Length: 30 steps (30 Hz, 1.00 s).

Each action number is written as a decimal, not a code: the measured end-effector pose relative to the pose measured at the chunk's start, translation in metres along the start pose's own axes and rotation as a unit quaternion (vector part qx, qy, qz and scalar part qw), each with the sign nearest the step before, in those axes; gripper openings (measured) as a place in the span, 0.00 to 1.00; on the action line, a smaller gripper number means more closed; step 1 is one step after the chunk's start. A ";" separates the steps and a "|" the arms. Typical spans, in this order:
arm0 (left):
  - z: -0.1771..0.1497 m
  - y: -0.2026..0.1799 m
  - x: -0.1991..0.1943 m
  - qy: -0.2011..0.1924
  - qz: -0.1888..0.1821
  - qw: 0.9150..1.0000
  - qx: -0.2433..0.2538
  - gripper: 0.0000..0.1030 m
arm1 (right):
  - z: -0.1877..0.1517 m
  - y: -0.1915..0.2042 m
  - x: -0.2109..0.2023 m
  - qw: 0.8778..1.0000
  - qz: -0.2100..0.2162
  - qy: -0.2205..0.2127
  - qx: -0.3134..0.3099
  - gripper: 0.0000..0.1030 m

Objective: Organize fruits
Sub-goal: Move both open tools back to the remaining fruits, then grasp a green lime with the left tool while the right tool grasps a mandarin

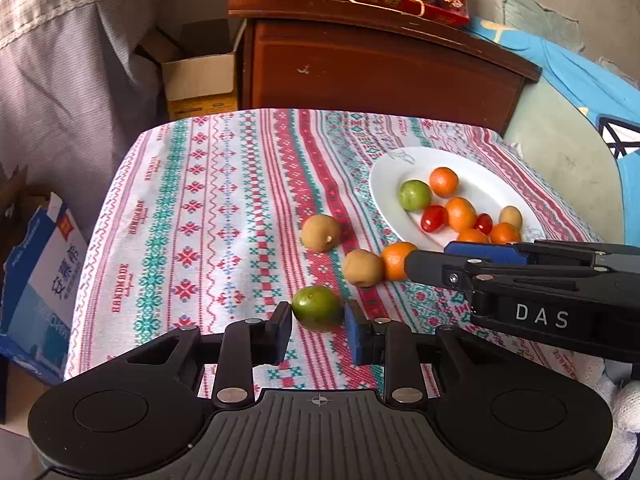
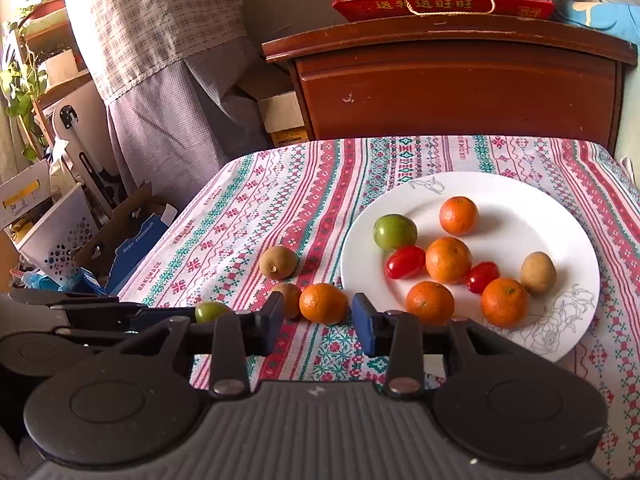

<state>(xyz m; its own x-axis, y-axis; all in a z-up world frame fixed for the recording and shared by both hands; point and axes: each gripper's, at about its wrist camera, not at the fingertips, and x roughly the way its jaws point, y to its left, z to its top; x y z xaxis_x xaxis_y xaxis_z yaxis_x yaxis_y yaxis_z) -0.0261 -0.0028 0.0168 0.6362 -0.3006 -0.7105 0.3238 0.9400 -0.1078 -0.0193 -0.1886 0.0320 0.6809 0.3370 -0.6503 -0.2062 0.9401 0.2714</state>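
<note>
One patterned tablecloth [image 1: 208, 216], wooden cabinet [image 1: 376, 72] behind

A plate [image 2: 472, 188] sat on the right side of the worktop [image 2: 280, 200], with several fruits on it. Left of the plate, four fruits lay on the cloth. A lime [image 1: 318, 308] sat nearest, between the left tool's [image 1: 318, 330] pads. A mandarin [image 2: 323, 303] lay beside the plate, before the right tool [image 2: 318, 320]. A cabinet [image 2: 460, 88] stood behind the worktop.
</note>
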 end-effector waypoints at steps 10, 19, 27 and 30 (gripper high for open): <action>0.004 0.017 -0.005 -0.006 0.013 0.999 -0.033 0.23 | -0.004 0.010 0.015 0.999 -0.017 -0.002 -0.043 0.31; 0.004 0.017 0.003 0.000 0.012 0.999 -0.041 0.23 | -0.003 0.009 0.019 0.999 -0.016 0.000 -0.042 0.26; 0.011 0.017 0.012 -0.014 0.021 0.999 -0.046 0.27 | -0.003 0.011 0.017 0.999 -0.013 0.012 -0.041 0.26; 0.012 0.014 0.016 -0.017 0.022 0.999 -0.040 0.29 | -0.004 0.011 0.018 0.999 -0.013 0.011 -0.039 0.29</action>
<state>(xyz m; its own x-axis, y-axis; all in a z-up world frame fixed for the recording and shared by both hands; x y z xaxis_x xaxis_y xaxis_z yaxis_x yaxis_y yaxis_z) -0.0035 0.0033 0.0124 0.6728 -0.2636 -0.6913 0.2389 0.9617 -0.1343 -0.0122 -0.1720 0.0207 0.6712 0.3119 -0.6724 -0.2429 0.9496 0.1980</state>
